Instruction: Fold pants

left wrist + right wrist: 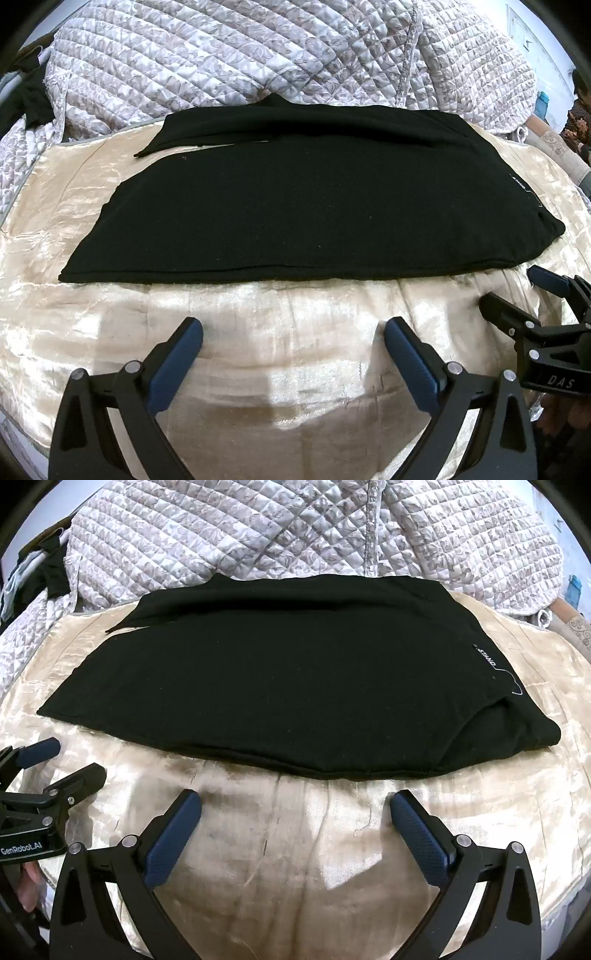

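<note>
Black pants (306, 199) lie flat across a shiny cream bedspread (280, 332), waistband with a small white label (487, 658) at the right end and leg ends at the left. One leg lies over the other, the far leg's hem peeking out at the back left. My left gripper (293, 334) hovers open over bare bedspread just short of the pants' near edge. My right gripper (295, 808) is open too, also short of the near edge, and empty. Each gripper shows in the other's view: the right gripper (517, 291) at the right edge, the left gripper (70, 760) at the left edge.
A quilted grey-and-white floral cover (258, 55) is heaped behind the pants. Dark clothing (33, 96) hangs at the far left. A person (578, 110) is partly visible at the far right edge. A hand (29, 882) holds the left gripper's handle.
</note>
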